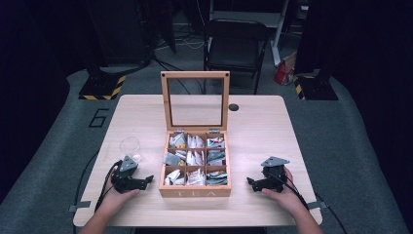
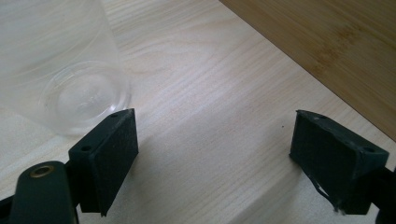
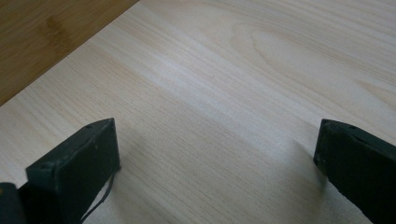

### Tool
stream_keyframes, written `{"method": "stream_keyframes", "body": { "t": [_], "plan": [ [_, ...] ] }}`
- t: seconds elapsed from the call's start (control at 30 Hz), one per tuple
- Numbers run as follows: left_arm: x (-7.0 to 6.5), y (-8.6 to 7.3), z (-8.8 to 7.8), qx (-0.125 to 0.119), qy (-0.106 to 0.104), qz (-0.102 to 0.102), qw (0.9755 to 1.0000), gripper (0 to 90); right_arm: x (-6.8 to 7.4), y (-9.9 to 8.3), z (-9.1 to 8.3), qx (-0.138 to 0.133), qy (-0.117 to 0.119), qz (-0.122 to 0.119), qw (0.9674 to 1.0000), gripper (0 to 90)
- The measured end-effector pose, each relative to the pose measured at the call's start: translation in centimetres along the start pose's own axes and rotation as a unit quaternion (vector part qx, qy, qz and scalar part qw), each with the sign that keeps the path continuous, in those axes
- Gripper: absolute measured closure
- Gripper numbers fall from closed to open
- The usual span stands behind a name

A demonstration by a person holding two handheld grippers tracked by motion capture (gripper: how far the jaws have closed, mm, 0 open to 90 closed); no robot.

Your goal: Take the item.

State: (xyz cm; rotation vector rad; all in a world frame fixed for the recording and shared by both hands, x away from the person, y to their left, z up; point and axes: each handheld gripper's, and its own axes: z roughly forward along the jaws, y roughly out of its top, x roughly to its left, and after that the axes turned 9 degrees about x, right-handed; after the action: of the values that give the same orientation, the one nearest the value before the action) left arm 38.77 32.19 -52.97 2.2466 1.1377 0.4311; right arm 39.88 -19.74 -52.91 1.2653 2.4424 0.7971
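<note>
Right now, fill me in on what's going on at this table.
A person sits at the wooden table with a tool in each hand. The left tool and right tool both rest open on the tabletop, holding nothing, either side of a wooden tea box. Its glass lid stands open, showing nine compartments of tea bags. A clear plastic cup sits beside the left tool.

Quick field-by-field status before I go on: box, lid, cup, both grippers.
box: wooden tea box at table centre, nine compartments holding tea bags
lid: open, standing upright at the far side
cup: clear, on the table left of the box, beside the left gripper
left gripper: open, empty, left of the box
right gripper: open, empty, right of the box
</note>
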Motion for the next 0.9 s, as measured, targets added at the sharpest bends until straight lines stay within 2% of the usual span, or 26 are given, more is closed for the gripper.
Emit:
{"method": "stream_keyframes", "body": {
  "t": [0.2, 0.3, 0.33, 0.4, 0.5, 0.57, 0.8, 0.87, 0.9],
  "plan": [
    [-0.01, 0.01, 0.0, 0.0, 0.0, -0.001, 1.0, 14.9, -0.02, 0.0, 0.01, 0.0, -0.002, -0.001, 1.0, 0.0],
    [-0.06, 0.0, 0.04, -0.001, -0.001, -0.007, 1.0, 15.0, -0.02, 0.0, 0.01, 0.0, -0.002, -0.001, 1.0, 0.0],
    [-0.1, 0.02, 0.02, 0.0, -0.007, -0.015, 0.9999, 15.2, -0.02, 0.0, 0.01, 0.0, -0.002, -0.001, 1.0, 0.0],
    [-0.08, 0.07, 0.08, -0.002, 0.002, -0.009, 1.0, 15.3, -0.01, 0.0, 0.01, 0.0, -0.001, -0.001, 1.0, 0.0],
    [-0.16, 0.08, 0.13, -0.003, 0.002, -0.015, 0.9999, 15.3, -0.02, 0.0, 0.01, 0.0, -0.002, -0.001, 1.0, 0.0],
    [-0.07, 0.11, 0.04, 0.001, 0.001, -0.009, 1.0, 15.4, -0.02, 0.0, 0.01, 0.0, -0.002, -0.001, 1.0, 0.0],
    [-0.11, 0.1, 0.02, 0.0, 0.002, -0.009, 1.0, 15.7, -0.02, 0.0, 0.01, 0.0, -0.002, -0.001, 1.0, 0.0],
    [-0.22, 0.03, 0.07, -0.006, 0.003, -0.02, 0.9998, 16.9, -0.02, 0.0, 0.0, 0.001, -0.002, -0.001, 1.0, 0.0],
    [-0.17, 0.03, -0.05, -0.001, 0.0, -0.022, 0.9998, 18.4, -0.02, 0.0, 0.01, 0.0, -0.002, -0.001, 1.0, 0.0]
  ]
}}
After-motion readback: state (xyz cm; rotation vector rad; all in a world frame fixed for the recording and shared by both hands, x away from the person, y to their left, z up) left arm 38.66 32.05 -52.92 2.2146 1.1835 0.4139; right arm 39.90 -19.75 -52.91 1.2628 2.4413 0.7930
